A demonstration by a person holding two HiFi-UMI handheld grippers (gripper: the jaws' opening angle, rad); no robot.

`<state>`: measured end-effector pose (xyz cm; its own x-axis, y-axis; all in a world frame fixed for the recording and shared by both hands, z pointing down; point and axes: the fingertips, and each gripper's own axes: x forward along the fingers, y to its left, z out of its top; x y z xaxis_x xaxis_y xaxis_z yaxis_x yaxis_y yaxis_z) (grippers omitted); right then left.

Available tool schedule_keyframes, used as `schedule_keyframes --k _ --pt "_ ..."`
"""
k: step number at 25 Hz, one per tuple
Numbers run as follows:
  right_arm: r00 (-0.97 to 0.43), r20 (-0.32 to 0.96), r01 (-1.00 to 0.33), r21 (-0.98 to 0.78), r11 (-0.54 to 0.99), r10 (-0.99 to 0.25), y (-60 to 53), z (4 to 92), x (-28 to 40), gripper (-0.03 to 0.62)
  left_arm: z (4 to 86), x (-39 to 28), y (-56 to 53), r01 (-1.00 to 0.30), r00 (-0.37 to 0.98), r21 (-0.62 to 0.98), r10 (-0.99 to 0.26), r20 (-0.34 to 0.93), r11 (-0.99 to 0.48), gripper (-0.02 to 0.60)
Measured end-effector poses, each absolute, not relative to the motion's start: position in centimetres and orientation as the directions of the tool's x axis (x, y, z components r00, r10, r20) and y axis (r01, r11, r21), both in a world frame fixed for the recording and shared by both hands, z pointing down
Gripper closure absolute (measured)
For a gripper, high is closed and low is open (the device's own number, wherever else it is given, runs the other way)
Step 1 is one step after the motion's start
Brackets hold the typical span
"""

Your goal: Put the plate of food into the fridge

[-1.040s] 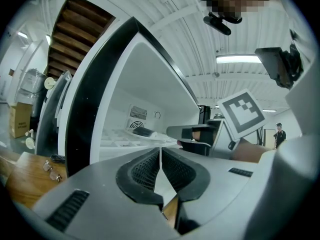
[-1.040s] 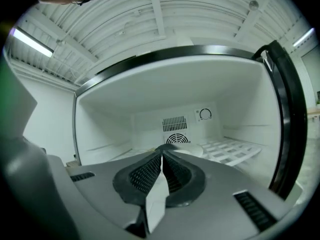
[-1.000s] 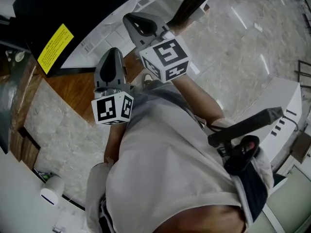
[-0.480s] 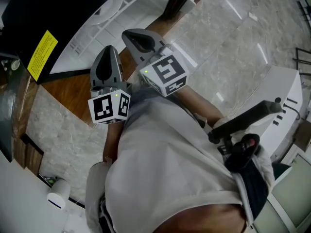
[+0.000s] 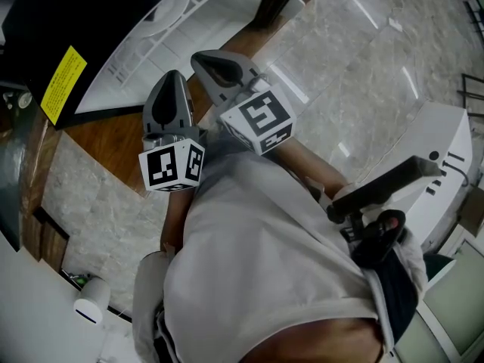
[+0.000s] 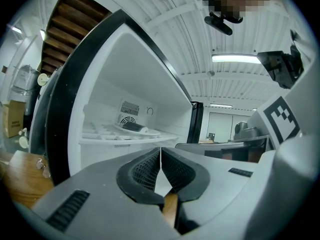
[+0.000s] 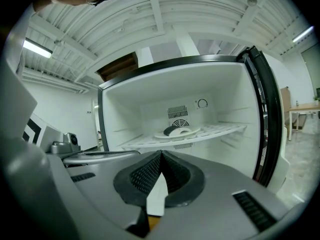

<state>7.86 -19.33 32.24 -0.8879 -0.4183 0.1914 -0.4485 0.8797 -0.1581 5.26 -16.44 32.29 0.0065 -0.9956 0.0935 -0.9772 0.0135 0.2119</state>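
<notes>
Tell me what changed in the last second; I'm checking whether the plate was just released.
Nothing taken or let go: left tongs and right tongs stay shut and empty before the open fridge; only the head view shifted slightly. The plate rests on the shelf.

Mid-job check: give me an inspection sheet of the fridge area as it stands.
Surface: white slatted fridge shelf, level.
Job's things: white plate of dark food sits on that shelf inside the open white-lined fridge.
Clutter: nothing seen.
Grippers: left gripper and right gripper both shut, nothing between the jaws.
Cables: nothing seen.
Surroundings: grey marble floor; yellow label on black fridge door.
</notes>
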Motion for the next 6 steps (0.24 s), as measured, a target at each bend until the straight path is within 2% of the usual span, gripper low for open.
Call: schedule_keyframes --k 6 --pt "-0.888 0.195 -0.447 -0.140 0.884 -0.418 -19.11 32.29 7.92 0.576 32.27 5.45 -16.60 -0.977 0.016 0.213 -0.996 0.092 0.004 0.555"
